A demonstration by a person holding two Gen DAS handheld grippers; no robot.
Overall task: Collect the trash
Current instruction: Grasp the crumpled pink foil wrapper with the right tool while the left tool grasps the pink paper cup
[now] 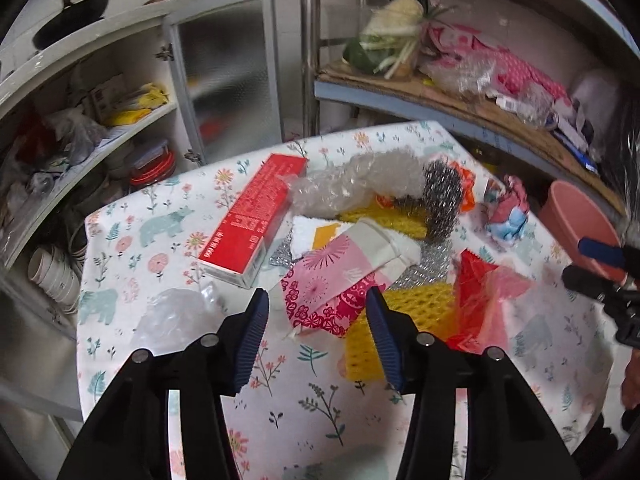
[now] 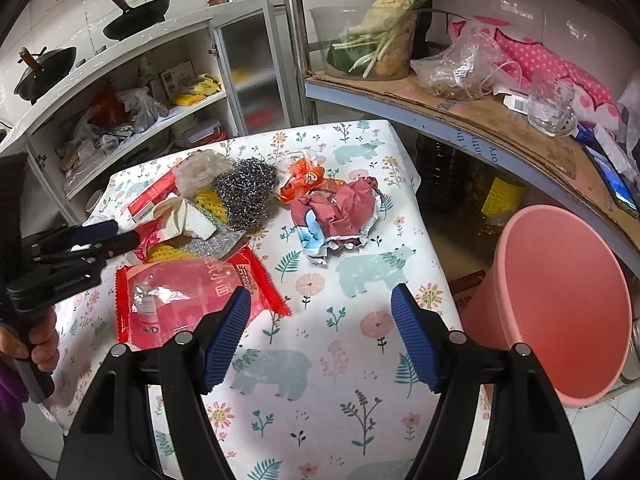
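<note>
Only in the left wrist view: long red cardboard box (image 1: 252, 216) flat on the floral table (image 1: 132, 216). Only in the right view: full mouth of the pink plastic bin (image 2: 560, 300) beside the table. Left gripper (image 1: 316, 304) spread wide, empty, above pink patterned paper wrapper (image 1: 336, 284). Right gripper (image 2: 320, 300) spread wide, empty; crumpled maroon wrapper (image 2: 340, 212) ahead, red transparent packet (image 2: 192, 300) touching its left finger.

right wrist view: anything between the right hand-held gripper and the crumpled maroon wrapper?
No. In the right wrist view, only bare floral tablecloth lies between the open right hand-held gripper and the crumpled maroon wrapper. The red plastic packet lies off to the left.
</note>
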